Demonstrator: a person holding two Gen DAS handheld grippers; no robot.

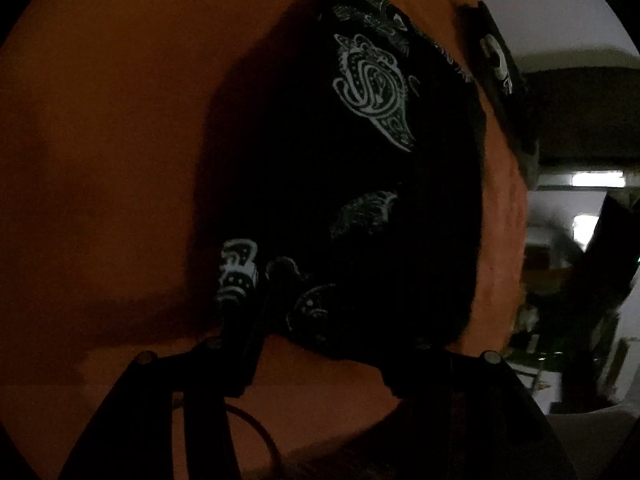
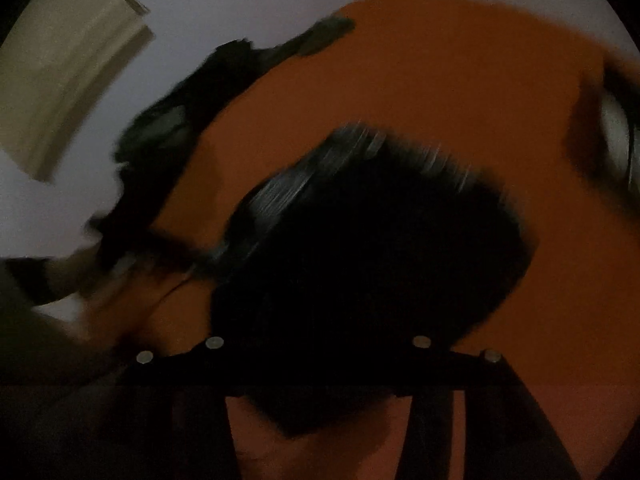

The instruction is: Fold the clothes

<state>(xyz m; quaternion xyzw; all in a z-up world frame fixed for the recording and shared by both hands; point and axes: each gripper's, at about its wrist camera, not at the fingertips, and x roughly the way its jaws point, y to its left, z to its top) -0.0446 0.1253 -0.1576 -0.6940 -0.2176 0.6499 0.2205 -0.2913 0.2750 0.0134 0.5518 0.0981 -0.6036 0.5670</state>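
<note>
Where the left wrist view looks down, a black cloth (image 1: 352, 184) with pale paisley print lies on an orange desk (image 1: 100, 140). Long axis runs from 6 to 12 o'clock, leaning slightly toward 1; the narrow end points to 12. A printed corner (image 1: 236, 272) sits at 7 o'clock, bunched up against the inner face of the left finger. Left claw (image 1: 332, 364): jaws set wide, cloth's near edge between them, no closed pinch seen.

A second dark item (image 1: 500, 76) lies at 2 o'clock along the desk's right edge, just beside the cloth. Open orange surface from 8 to 11 o'clock; desk edge close at 3 o'clock.

Right wrist view, heavily blurred: cloth (image 2: 372, 272) fills the centre, its pale-streaked edge toward 11 o'clock. Right claw (image 2: 320, 384) has dark fabric covering the gap between its fingers; cannot tell whether it grips. Bare desk (image 2: 460, 80) from 12 to 4 o'clock. Dark shapes at 10 o'clock, too smeared to read.
</note>
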